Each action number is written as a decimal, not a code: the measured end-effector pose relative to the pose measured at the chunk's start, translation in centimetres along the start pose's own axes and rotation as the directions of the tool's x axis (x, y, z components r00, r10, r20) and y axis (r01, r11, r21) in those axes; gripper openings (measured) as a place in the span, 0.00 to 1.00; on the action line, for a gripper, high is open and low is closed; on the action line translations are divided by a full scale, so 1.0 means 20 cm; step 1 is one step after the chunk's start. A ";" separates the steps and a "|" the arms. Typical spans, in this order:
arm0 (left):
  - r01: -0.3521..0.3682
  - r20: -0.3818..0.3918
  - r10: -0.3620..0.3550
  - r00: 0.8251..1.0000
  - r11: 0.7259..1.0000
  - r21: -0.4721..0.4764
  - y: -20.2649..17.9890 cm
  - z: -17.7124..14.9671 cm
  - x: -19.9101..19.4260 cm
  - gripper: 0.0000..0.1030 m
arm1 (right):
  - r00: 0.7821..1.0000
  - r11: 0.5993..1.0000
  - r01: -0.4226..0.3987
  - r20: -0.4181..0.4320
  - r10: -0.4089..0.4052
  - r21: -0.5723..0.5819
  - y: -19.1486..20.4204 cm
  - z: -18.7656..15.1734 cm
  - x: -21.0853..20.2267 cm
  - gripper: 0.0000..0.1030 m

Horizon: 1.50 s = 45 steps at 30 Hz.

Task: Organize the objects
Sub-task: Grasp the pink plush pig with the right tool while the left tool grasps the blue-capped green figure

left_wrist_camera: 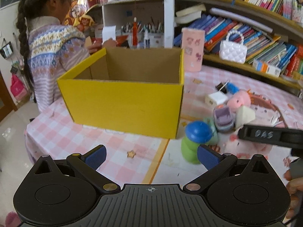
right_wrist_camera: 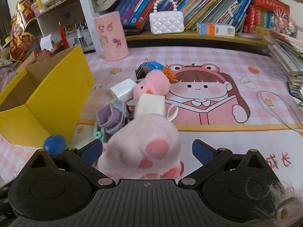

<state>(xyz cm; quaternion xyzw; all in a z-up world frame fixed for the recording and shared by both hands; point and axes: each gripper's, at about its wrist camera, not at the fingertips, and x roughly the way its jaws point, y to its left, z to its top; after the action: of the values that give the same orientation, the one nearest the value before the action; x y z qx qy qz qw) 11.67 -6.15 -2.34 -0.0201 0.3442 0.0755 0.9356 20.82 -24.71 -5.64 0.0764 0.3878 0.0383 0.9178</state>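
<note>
We have the pink plush paw lying on the table mat right between the fingers of our right gripper, its toe pads facing the camera; the jaws stand spread, one pad close against the plush's left side and the other apart from it, so nothing is clamped yet. We judge the gripper is set around it this way to close on the soft body across its width. Just behind it sits the rest of the pile: a cream block, a pink duck, a purple toy car and a white charger. The yellow box stands open to the left, near the pile, likely the place for everything. Our left gripper hangs released and empty before the box, with a green-and-blue bottle just beyond its right finger.
</note>
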 end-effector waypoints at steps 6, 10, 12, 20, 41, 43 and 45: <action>0.035 -0.005 -0.035 0.999 0.999 0.013 -0.06 0.03 0.02 1.00 | 0.996 0.996 -0.082 -0.016 0.082 0.018 -0.06 0.05 0.03 0.60; 0.057 -0.017 -0.056 0.998 0.998 0.038 -0.11 0.04 0.05 1.00 | 0.997 0.997 -0.068 0.038 0.067 0.027 -0.12 0.07 -0.06 0.53; 0.071 -0.027 -0.069 0.997 0.996 0.046 -0.14 0.04 0.06 1.00 | 0.996 0.999 -0.045 0.078 0.042 0.031 -0.16 0.07 -0.12 0.53; 0.079 -0.044 -0.075 0.996 0.992 0.099 -0.28 0.02 0.13 0.98 | 0.992 0.994 0.002 0.128 -0.016 0.111 -0.34 0.07 -0.27 0.53; 0.020 -0.081 -0.011 0.997 0.994 0.112 -0.35 -0.02 0.40 0.39 | 0.990 1.000 -0.020 0.137 0.018 0.016 -0.34 0.02 -0.35 0.53; 0.029 -0.076 -0.020 0.997 0.993 0.118 -0.34 -0.03 0.38 0.37 | 0.990 1.000 -0.023 0.136 0.023 0.000 -0.32 0.02 -0.36 0.53; 0.041 -0.073 -0.034 0.997 0.994 0.101 -0.32 -0.03 0.35 0.37 | 0.991 1.000 -0.024 0.130 0.026 -0.016 -0.30 0.02 -0.36 0.53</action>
<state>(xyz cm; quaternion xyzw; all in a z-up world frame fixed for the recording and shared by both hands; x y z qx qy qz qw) 17.56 -11.63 -7.40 0.0190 0.3804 0.0394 0.9238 16.12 -31.66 -1.40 0.0768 0.3257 0.0475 0.9412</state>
